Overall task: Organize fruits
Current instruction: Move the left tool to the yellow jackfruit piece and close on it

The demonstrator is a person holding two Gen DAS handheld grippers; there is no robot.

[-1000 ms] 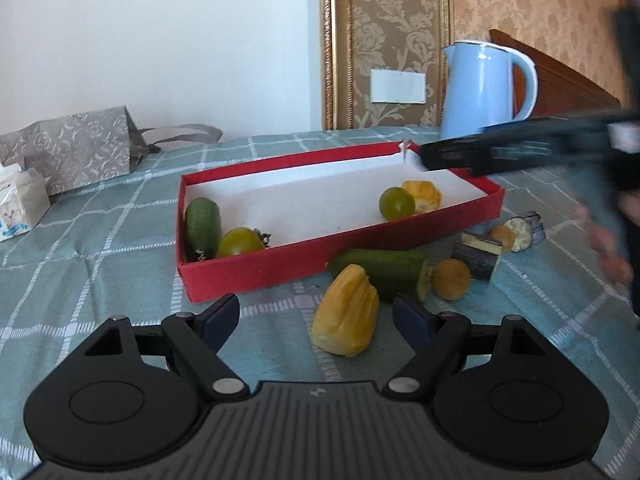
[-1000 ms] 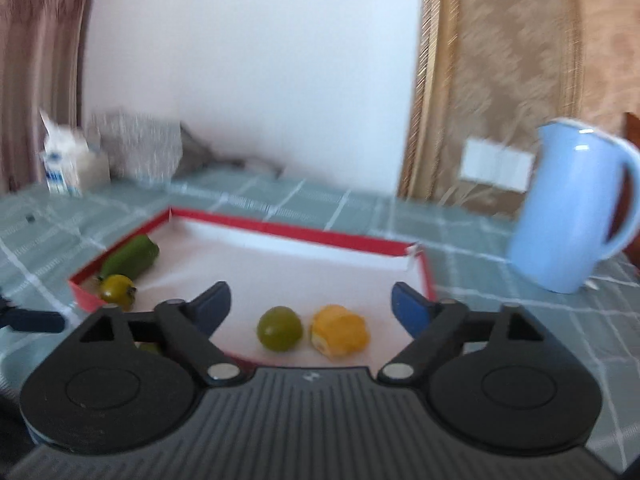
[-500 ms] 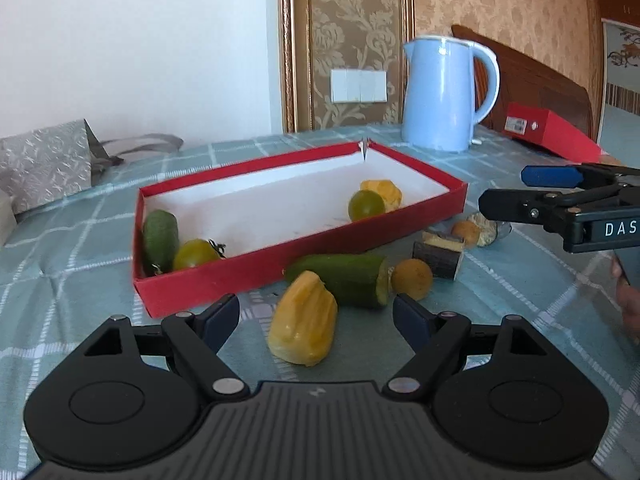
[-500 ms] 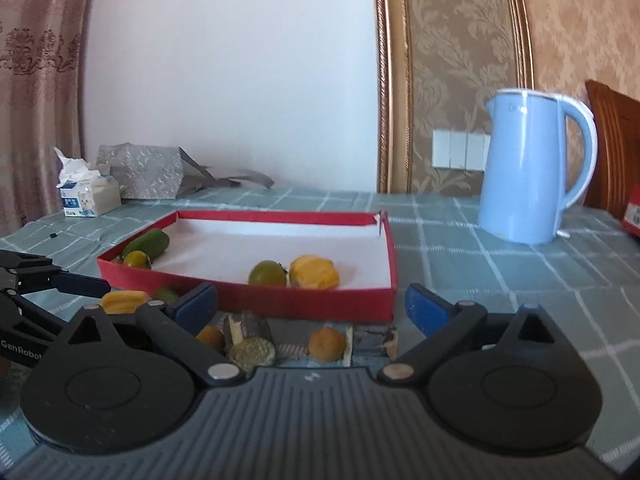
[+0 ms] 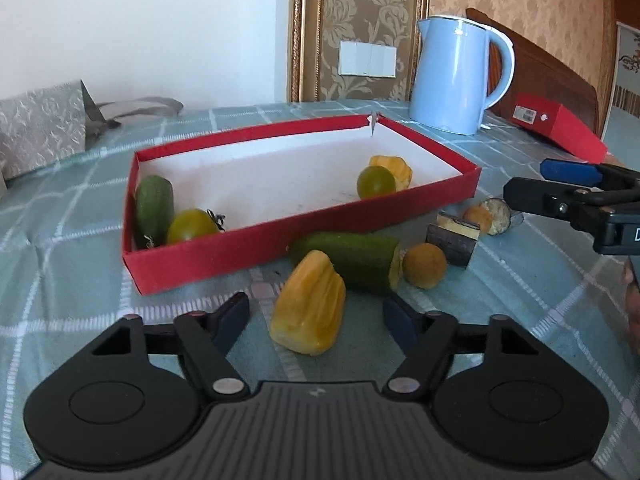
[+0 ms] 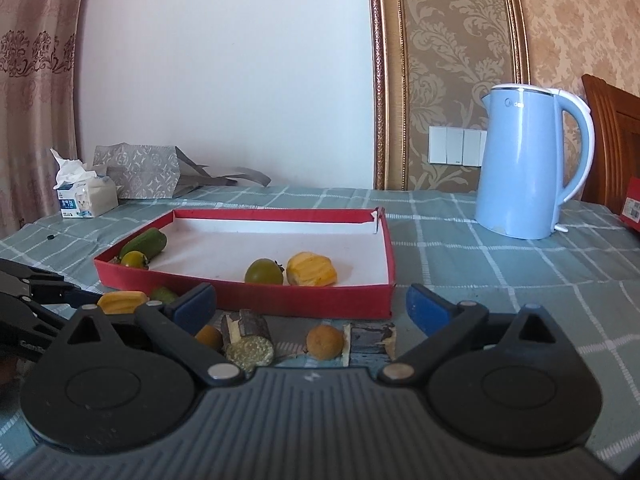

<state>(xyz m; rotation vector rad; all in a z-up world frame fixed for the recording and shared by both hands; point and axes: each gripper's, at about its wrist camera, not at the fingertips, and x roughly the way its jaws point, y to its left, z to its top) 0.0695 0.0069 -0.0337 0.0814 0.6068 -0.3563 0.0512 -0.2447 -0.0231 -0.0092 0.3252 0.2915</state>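
A red tray (image 5: 304, 236) with a white floor holds a cucumber (image 5: 154, 204), two green tomatoes (image 5: 191, 226) and a yellow jackfruit piece (image 5: 394, 170). In front of it on the cloth lie a yellow jackfruit piece (image 5: 310, 304), a cucumber half (image 5: 348, 260), a small round orange fruit (image 5: 424, 266) and eggplant pieces (image 5: 452, 238). My left gripper (image 5: 316, 316) is open, its fingers either side of the near jackfruit piece. My right gripper (image 6: 310, 306) is open and empty, just before the tray's (image 6: 320, 300) front wall, above an orange fruit (image 6: 325, 341) and eggplant pieces (image 6: 248, 338).
A blue kettle (image 5: 460, 76) stands behind the tray at the right, with a red box (image 5: 560, 128) beyond it. A grey patterned bag (image 6: 140, 170) and a tissue pack (image 6: 84, 196) sit at the far left of the checked tablecloth.
My right gripper has pulled back from over the tray and dropped low in front of it. My left gripper has moved closer around the near jackfruit piece.
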